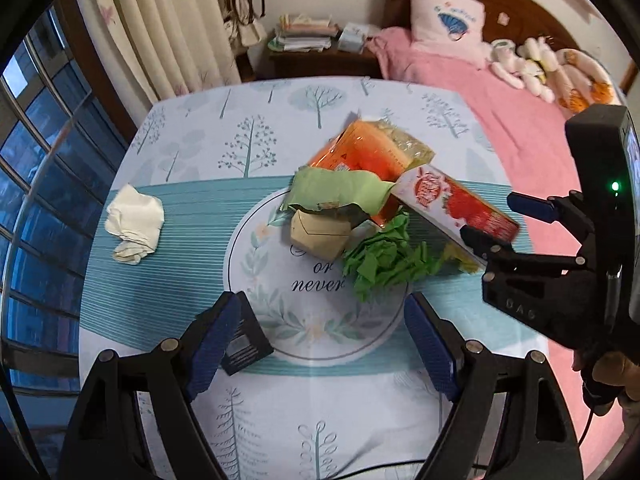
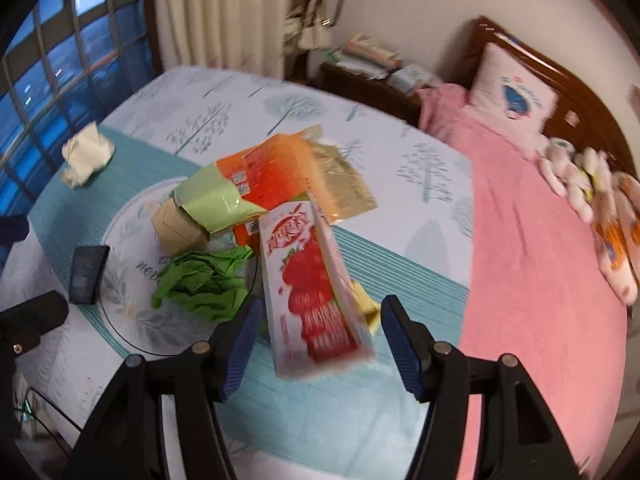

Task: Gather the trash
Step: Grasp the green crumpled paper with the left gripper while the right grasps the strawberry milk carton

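1. Right now my right gripper [image 2: 318, 340] is at the red-and-white strawberry carton [image 2: 312, 292], jaws wide apart, one on either side of its near end; neither pad seems to press it yet, though blur makes contact hard to judge.
2. My left gripper [image 1: 324, 340] hangs over the table [image 1: 192, 120], spread wide and holding nothing, with a small black device [image 1: 246, 340] just beside its left finger.
3. I judge this to be the gathering step: most trash already sits heaped on the round print at the table's middle, and the carton leans on that heap.
4. Next, I think, the right jaws must either close squarely on the carton's narrow sides or back away and leave it on the heap; a skewed squeeze could make the light box slip or tip.
5. One stray remains: the crumpled white tissue [image 1: 134, 224], well apart from the heap toward the window side, probably work for my left gripper.
6. Count: one strawberry carton, one orange packet [image 1: 360, 152], one pale green wrapper [image 1: 340, 190], one tan box [image 1: 318, 236], one green crumpled paper [image 1: 384, 260], one yellow scrap [image 2: 366, 304] half hidden beneath the carton, one white tissue.
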A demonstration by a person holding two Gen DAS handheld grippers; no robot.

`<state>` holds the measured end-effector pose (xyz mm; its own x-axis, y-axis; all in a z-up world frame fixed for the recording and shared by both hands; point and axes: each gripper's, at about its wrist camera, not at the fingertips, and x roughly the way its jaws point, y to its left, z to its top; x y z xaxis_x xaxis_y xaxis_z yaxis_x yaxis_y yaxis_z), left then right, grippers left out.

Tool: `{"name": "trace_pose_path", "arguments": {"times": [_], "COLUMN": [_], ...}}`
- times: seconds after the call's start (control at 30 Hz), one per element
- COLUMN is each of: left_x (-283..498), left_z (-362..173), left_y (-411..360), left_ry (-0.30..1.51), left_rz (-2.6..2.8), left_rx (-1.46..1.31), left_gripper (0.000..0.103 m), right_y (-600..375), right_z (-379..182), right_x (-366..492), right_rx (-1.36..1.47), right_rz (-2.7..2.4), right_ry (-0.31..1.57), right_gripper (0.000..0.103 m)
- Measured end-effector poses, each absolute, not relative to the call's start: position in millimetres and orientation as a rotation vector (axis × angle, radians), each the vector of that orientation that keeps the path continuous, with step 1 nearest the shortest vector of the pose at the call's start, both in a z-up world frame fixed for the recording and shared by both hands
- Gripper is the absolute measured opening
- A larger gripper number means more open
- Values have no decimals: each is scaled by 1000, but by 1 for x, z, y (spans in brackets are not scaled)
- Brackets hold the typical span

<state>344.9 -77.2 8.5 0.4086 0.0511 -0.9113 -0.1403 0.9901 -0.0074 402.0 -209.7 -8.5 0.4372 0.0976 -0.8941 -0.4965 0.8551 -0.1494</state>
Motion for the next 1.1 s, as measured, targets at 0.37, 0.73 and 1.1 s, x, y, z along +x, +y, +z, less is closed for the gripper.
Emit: {"name": "trace_pose_path", "arguments": {"times": [0.37,0.73,1.1], "left_x": [372,401,428], "left_z": [-24,-56,-89], "left_y": [-86,-104,-133], "left_ry": [1220,1283,1343], "left_rz": [128,46,-44], "left_rx": [-116,-117,-19], "left_gripper": [83,83,64], "right_y": [-191,-224,-254], "right_z": [-53,-40,-31], "right_x": [418,431,433], "right_rx": [-564,-293,-124], "right_rz": [496,566,574], "right_ry": [1108,1171,1197], "right_gripper": [62,54,54]}}
